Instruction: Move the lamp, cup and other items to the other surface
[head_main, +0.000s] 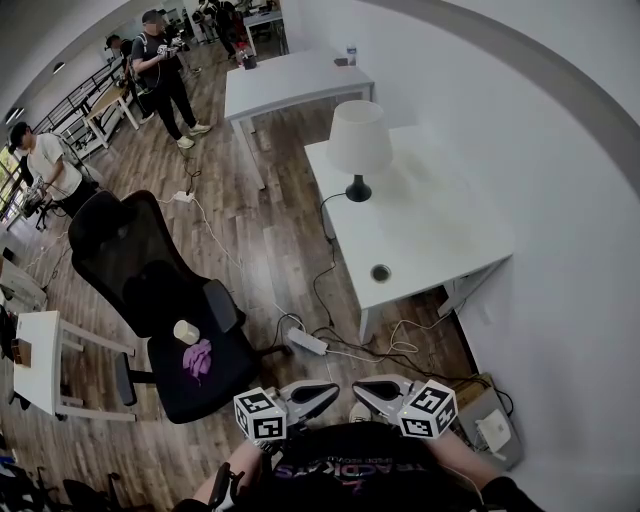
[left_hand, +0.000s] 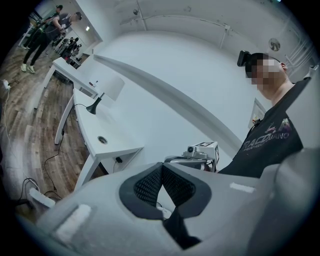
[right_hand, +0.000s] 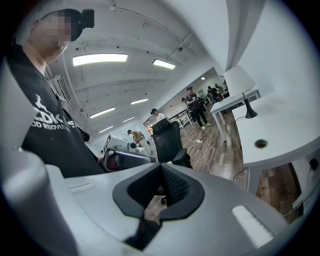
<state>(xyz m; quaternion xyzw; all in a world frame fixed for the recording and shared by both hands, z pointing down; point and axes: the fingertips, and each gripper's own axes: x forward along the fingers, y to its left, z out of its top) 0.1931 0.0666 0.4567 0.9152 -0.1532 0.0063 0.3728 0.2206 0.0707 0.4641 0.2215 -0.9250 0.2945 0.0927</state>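
Left gripper (head_main: 333, 390) and right gripper (head_main: 358, 389) — closed, empty — wait at bottom centre, nothing picked up yet. The lamp (head_main: 358, 145) stands on the desk (head_main: 440, 235), upper centre; the cup (head_main: 186, 331) sits beside what may be purple cloth (head_main: 197, 357) on the office chair (head_main: 125, 250), left.

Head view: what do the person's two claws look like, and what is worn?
Left claw and right claw are light grey shells with dark textured pads; each carries a white cube printed with black square markers. The person wears a black printed T-shirt.
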